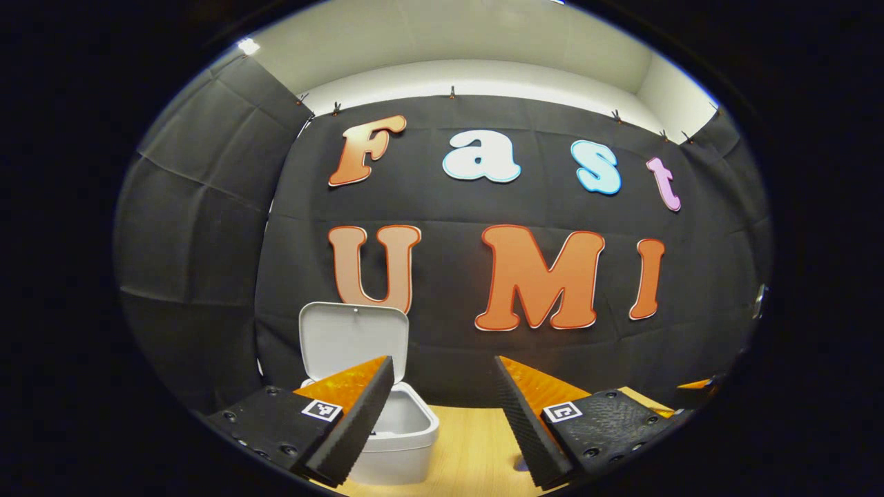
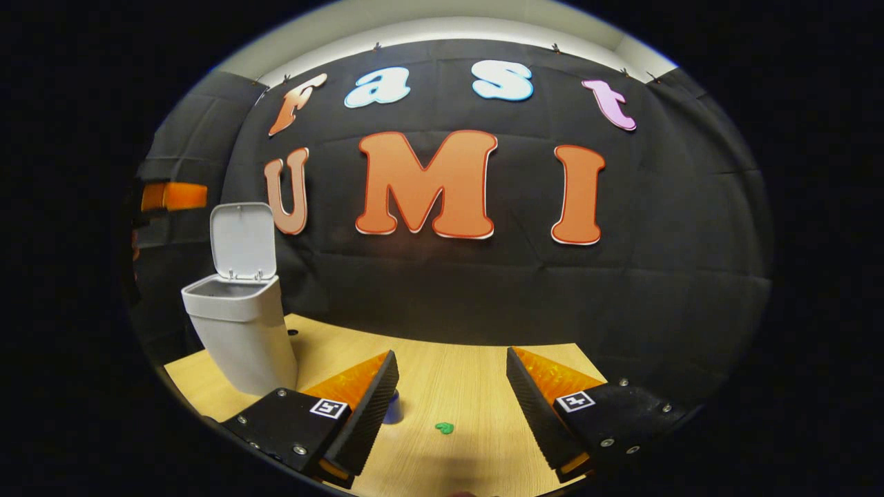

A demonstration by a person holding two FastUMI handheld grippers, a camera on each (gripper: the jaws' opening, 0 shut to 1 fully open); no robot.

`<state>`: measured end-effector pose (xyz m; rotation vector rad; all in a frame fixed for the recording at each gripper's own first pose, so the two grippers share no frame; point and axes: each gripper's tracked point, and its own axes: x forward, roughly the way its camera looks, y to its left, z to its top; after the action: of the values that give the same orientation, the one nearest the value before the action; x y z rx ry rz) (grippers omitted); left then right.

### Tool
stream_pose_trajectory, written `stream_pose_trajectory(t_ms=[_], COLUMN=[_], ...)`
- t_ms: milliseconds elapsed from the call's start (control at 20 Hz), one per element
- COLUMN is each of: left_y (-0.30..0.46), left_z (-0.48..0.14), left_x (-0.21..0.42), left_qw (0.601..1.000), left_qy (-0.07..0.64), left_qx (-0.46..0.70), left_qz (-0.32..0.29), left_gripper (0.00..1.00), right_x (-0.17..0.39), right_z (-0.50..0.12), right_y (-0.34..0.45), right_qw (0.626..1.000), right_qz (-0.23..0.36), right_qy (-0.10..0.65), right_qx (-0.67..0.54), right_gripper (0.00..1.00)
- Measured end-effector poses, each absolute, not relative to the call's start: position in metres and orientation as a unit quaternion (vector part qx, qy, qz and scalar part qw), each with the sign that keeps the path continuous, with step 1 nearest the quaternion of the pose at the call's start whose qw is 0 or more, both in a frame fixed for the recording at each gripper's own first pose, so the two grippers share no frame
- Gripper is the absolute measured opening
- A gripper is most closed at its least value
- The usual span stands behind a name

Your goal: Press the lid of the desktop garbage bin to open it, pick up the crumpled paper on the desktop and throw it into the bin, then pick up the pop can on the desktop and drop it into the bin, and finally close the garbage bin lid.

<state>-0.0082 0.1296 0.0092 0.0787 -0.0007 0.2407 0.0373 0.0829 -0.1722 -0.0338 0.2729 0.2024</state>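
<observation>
Both grippers, left (image 1: 442, 414) and right (image 2: 449, 407), gape wide and empty. The garbage bin (image 2: 242, 331) lid (image 2: 243, 240) stands open; expect light plastic, so press its top edge gently.

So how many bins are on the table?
1. The bin stands at the table's far left in the right gripper view, lid up; in the left gripper view it sits behind the left finger. Others may be hidden.

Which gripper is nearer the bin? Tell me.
Left. The left gripper hovers just above and before the open bin; the right gripper sits farther back, the bin off to its left.
</observation>
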Motion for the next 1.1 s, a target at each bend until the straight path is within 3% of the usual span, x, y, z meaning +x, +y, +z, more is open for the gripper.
stream_pose_trajectory(t_ms=[400, 1100], left_y=[0.086, 0.073], left_z=[0.01, 0.014], left_x=[-0.021, -0.059], left_qw=[0.993, 0.986], left_qy=[0.003, 0.025], left_qx=[0.048, 0.08], left_qz=[0.104, 0.146], left_gripper=[0.92, 0.92], right_x=[0.059, 0.088], right_z=[-0.256, -0.394], right_y=[0.078, 0.099], right_qw=[0.972, 0.932], right_qz=[0.101, 0.133], right_qy=[0.21, 0.332], right_qx=[-0.023, -0.065], right_gripper=[0.94, 0.95])
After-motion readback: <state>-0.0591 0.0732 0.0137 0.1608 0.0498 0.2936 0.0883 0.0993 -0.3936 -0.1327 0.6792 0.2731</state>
